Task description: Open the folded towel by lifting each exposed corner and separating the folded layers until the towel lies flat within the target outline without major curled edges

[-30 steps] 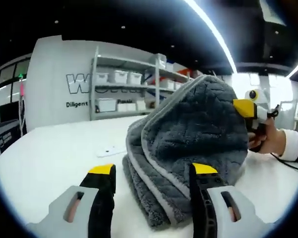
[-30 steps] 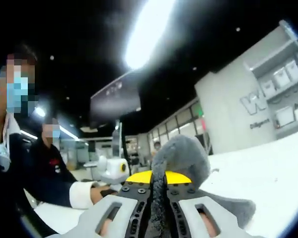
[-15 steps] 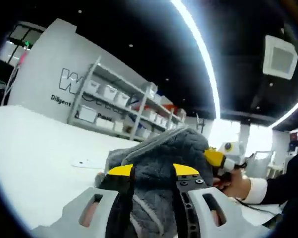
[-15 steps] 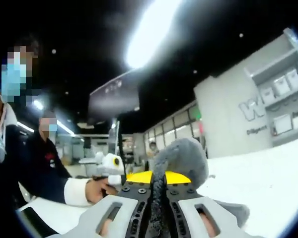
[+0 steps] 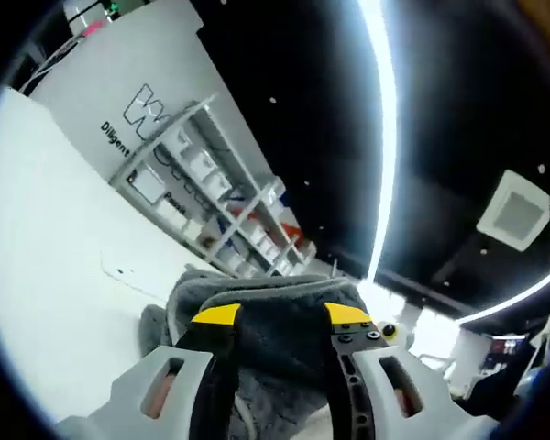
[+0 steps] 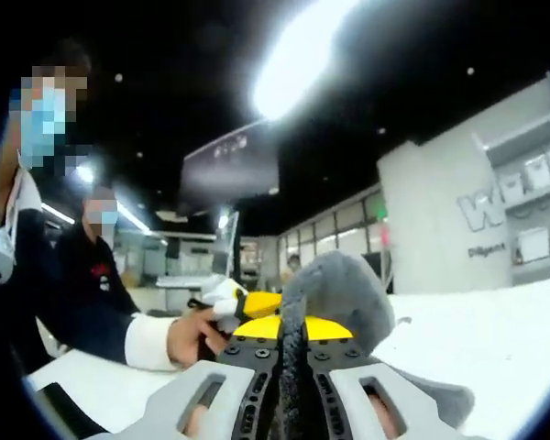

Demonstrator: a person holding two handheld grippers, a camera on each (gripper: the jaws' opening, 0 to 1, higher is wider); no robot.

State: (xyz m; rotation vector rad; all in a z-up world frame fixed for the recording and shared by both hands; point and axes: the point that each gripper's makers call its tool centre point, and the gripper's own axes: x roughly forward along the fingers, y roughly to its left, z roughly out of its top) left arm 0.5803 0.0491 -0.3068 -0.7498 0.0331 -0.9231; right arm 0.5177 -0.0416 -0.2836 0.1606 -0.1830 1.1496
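A thick grey towel point(image 5: 275, 307) with a pale hem lies bunched in folds on the white table point(image 5: 46, 229). In the left gripper view my left gripper point(image 5: 281, 316) is shut on a fat fold of it, and cloth fills the gap between the yellow-tipped jaws. The right gripper point(image 5: 390, 328) peeks out just behind the towel at its right. In the right gripper view my right gripper point(image 6: 291, 328) is shut on a raised corner of the towel point(image 6: 335, 284), which stands up in a hump above the jaws. The left gripper point(image 6: 243, 302) shows beside it, held by a hand point(image 6: 188, 337).
Metal shelves with white bins point(image 5: 220, 202) stand against a wall with lettering beyond the table. A thin dark mark point(image 5: 119, 270) lies on the table left of the towel. Two people point(image 6: 82, 275) are close by at the left of the right gripper view.
The left jaws went from wide apart to closed on the towel's fold, and that view has tilted upward. In the right gripper view the hand with the left gripper has come closer to the towel.
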